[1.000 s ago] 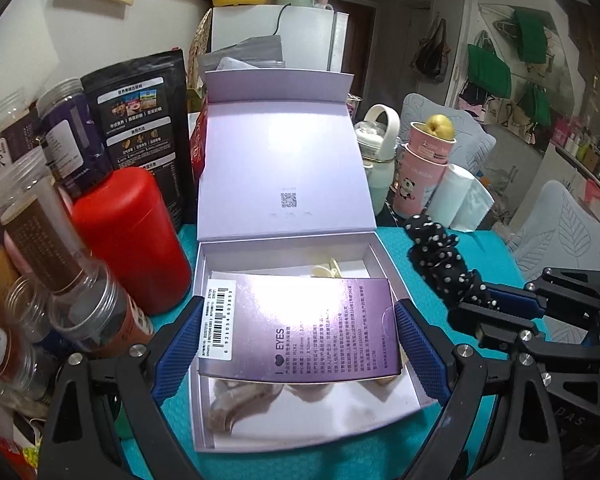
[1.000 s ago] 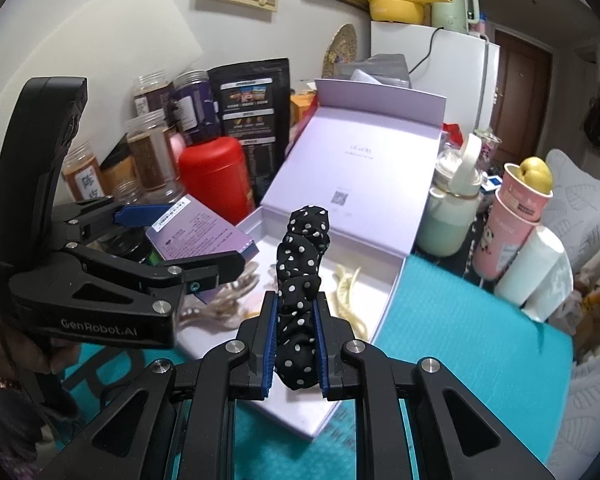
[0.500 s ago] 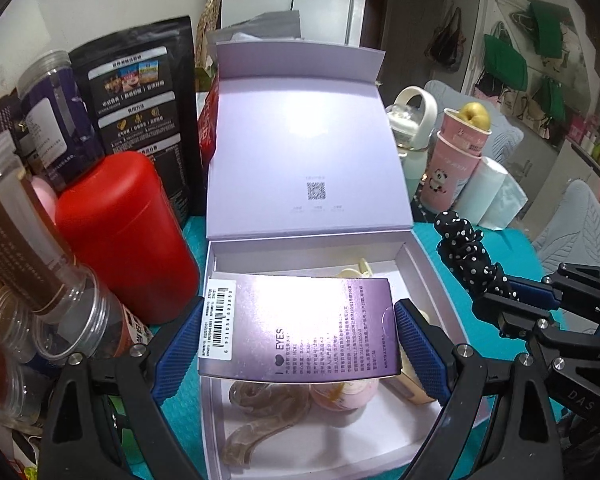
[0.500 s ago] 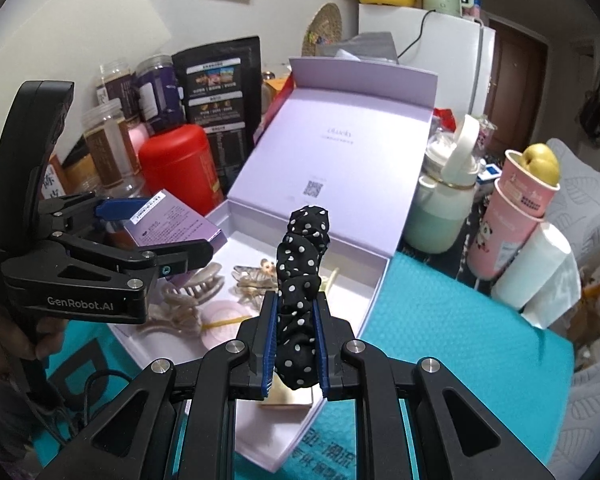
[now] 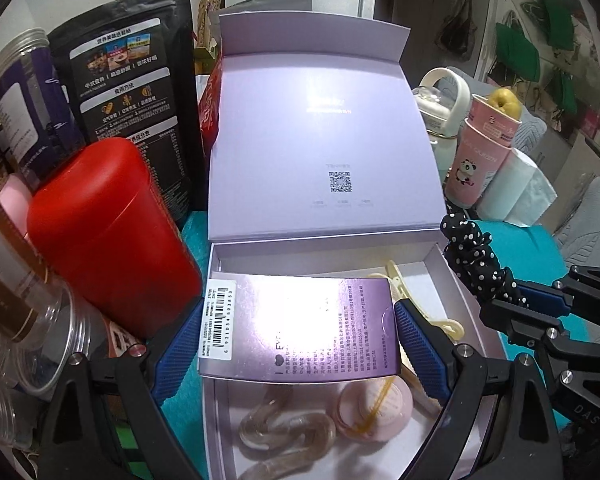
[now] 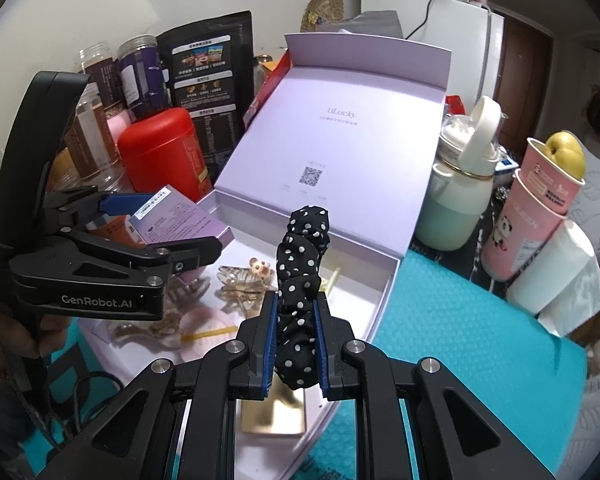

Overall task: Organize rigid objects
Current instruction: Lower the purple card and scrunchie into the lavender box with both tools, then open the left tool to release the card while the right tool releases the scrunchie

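Open lavender gift box (image 5: pixel 456 276) lying on the teal mat (image 6: pixel 460 320), lid (image 5: pixel 320 136) standing up at the far side, tray directly below both grippers. Crowded on the left of the box: red canister (image 5: pixel 108 232) almost touching the box wall, black pouch (image 5: pixel 136 80) and clear jars (image 5: pixel 16 112) behind; on the right, well apart, pale green bottle (image 6: pixel 456 204) and pink paper cups (image 6: pixel 528 216). Held above the near left part of the tray: purple carton (image 5: pixel 300 328), flat, long axis running across from finger to finger of the left gripper (image 5: pixel 296 344), blue pads clamped on its two short ends. Held above the near right part of the tray: black dotted scrunchie (image 6: pixel 302 280), squeezed tight between the pads of the right gripper (image 6: pixel 296 340), long axis pointing away along the fingers toward the lid. Already lying in the tray: clear hair claws (image 5: pixel 284 436), pink round case (image 5: pixel 374 408), cream clip (image 5: pixel 400 280), gold flat piece (image 6: pixel 272 412). Probably lowering as next step; free floor only at the far part of the tray, so likely placing there or on top of the small things, with the red canister close to the left finger as the main obstacle
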Tool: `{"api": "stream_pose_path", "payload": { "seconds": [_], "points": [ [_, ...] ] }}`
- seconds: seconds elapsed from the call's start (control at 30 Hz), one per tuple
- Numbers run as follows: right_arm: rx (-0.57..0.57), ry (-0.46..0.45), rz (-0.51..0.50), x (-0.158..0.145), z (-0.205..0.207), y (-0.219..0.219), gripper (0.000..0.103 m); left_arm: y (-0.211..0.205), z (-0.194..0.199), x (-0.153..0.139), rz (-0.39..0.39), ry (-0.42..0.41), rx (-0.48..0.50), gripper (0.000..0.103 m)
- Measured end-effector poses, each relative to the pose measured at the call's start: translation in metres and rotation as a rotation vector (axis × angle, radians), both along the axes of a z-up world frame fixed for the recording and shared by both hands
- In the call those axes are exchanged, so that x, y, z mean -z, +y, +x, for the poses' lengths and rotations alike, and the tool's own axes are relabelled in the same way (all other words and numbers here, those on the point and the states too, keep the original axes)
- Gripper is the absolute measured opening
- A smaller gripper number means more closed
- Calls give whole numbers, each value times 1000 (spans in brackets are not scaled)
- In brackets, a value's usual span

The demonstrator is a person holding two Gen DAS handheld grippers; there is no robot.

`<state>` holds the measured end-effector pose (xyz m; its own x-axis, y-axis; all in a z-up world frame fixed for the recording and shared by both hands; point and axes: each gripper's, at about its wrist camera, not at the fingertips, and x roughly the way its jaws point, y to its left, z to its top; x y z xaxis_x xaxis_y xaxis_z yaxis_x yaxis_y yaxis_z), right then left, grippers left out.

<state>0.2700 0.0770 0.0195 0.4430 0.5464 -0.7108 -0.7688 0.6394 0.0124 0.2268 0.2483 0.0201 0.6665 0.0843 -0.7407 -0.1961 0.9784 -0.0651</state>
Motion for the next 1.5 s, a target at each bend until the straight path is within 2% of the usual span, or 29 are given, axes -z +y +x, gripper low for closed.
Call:
{"api": "stream_pose_path", "payload": {
  "seconds": [0.57, 0.77, 1.0, 1.17, 1.5],
  "points": [
    [-5, 35, -67, 30, 23, 23, 17, 2, 30, 33, 45, 113, 25, 93],
    [-2, 41, -82, 35, 29, 27, 17, 4, 39, 42, 12, 151, 39, 93],
    [2, 59, -107, 42, 36, 31, 17, 1, 47, 43, 12, 184, 61, 93],
    [3, 95, -117, 48, 41, 33, 18, 6, 57, 52, -34, 242, 63, 93],
    [-1, 114, -128, 54, 45, 38, 18, 2, 68, 57, -19, 284, 85, 93]
  ]
}}
